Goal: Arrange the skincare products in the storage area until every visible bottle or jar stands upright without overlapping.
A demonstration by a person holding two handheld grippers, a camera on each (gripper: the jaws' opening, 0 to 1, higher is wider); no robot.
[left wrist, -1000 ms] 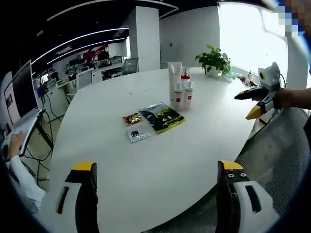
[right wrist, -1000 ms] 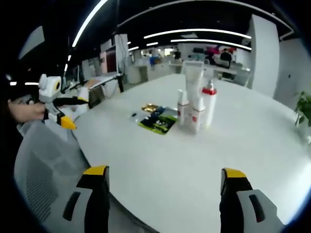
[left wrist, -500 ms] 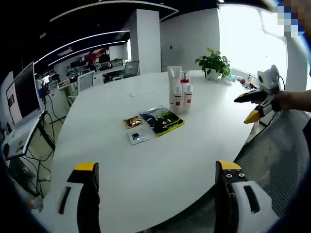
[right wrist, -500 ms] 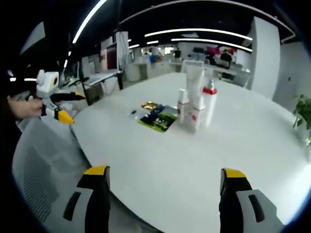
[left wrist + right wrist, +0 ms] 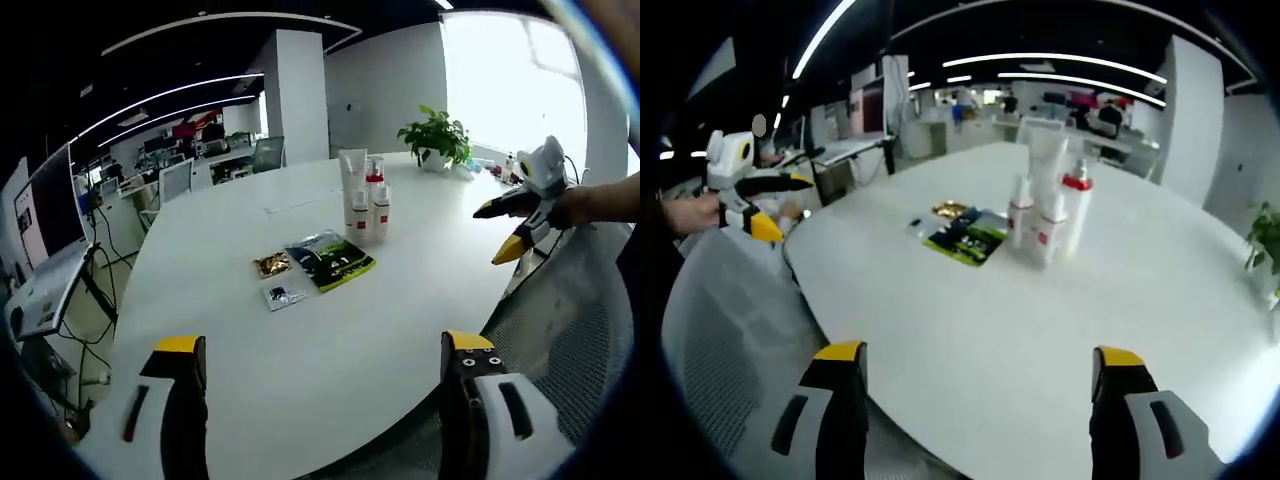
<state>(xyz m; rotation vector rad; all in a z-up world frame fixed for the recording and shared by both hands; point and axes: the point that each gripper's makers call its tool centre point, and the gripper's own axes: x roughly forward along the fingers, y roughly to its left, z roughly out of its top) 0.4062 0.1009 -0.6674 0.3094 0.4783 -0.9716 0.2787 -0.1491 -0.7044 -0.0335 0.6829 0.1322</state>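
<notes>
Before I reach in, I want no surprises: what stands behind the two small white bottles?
Behind the small white bottles stand a tall white tube and a red-capped bottle, both upright. Their lower parts are covered by the bottles in front.

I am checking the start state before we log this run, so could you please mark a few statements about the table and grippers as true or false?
1. The bottles stand upright in a tight cluster on the white table. True.
2. The left gripper holds a bottle. False: its jaws are open and empty.
3. Flat sachets lie beside the bottles. True.
4. The potted plant lies tipped over. False: it stands upright.
5. The right gripper is shut. False: it is open.
</notes>
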